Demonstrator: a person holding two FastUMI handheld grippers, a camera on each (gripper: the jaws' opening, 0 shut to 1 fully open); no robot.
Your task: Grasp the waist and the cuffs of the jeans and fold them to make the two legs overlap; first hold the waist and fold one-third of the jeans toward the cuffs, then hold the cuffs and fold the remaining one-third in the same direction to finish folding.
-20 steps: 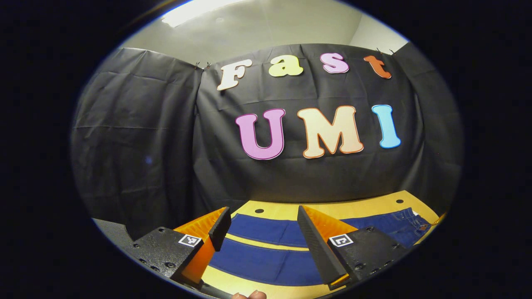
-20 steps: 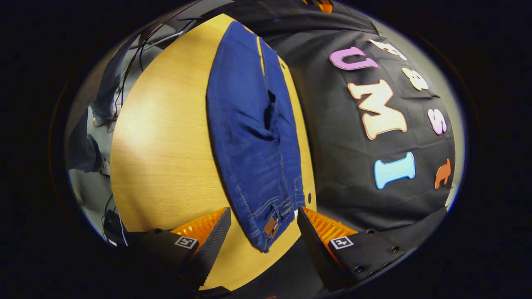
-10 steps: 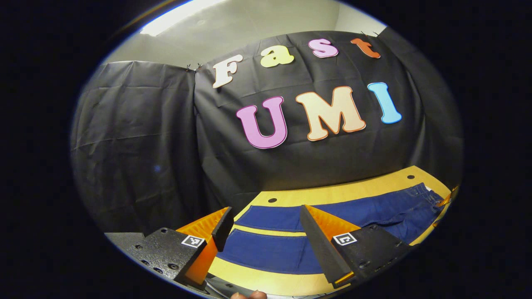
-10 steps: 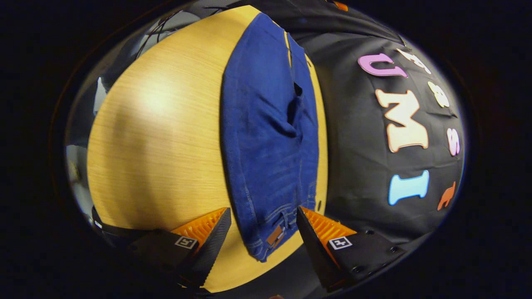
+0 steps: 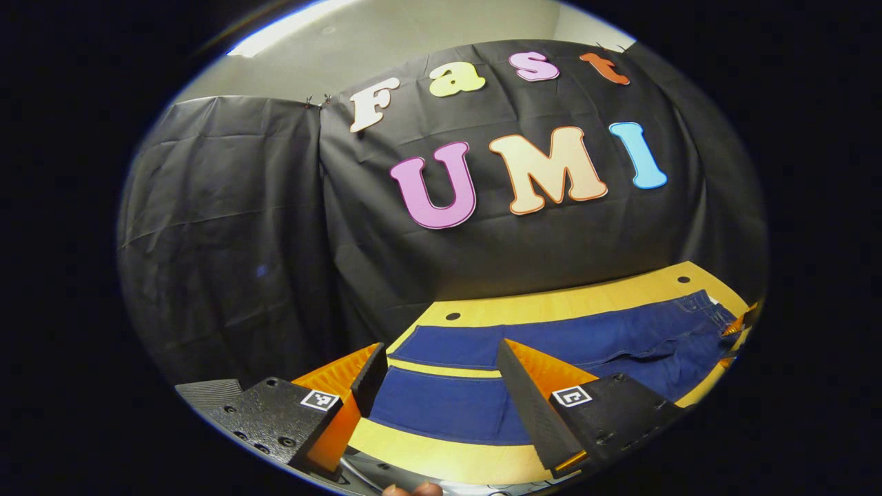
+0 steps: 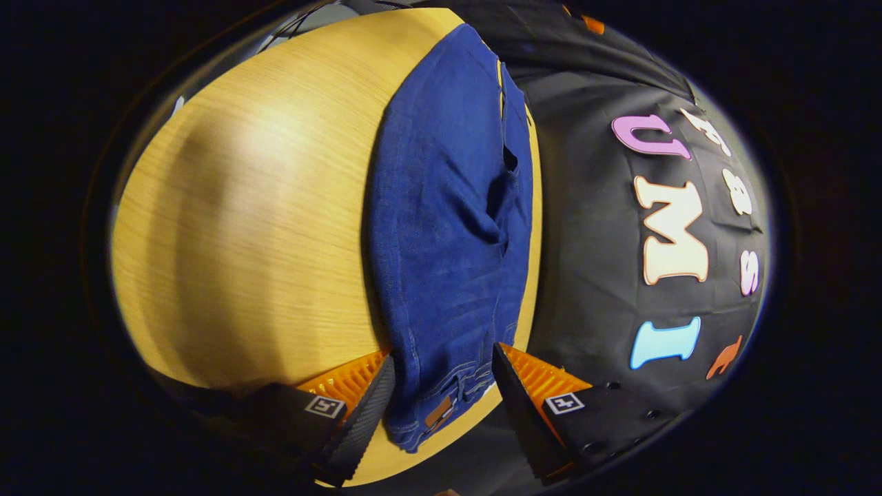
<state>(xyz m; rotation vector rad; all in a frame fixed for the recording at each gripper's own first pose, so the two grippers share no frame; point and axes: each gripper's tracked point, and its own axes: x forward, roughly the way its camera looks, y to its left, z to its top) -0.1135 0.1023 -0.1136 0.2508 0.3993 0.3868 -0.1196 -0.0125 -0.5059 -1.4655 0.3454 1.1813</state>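
Note:
Dark blue jeans lie flat along the far edge of a wooden table, close to the black wall. My right gripper is open at the waist end. Its fingers stand either side of the waistband and the brown patch. In the left gripper view the two legs run side by side with a strip of table between them, cuffs nearest me. My left gripper is open just above the cuff of the near leg. The right gripper shows as orange bits at the jeans' far end.
The black cloth wall hangs right behind the table's far edge. Two small holes mark the tabletop near that edge. A broad stretch of bare wood lies on the side of the jeans away from the wall. A fingertip shows at the bottom.
The right gripper has moved forward so the waistband now lies between its fingers, which have narrowed slightly. The left gripper has tilted down and closed in on the cuffs.

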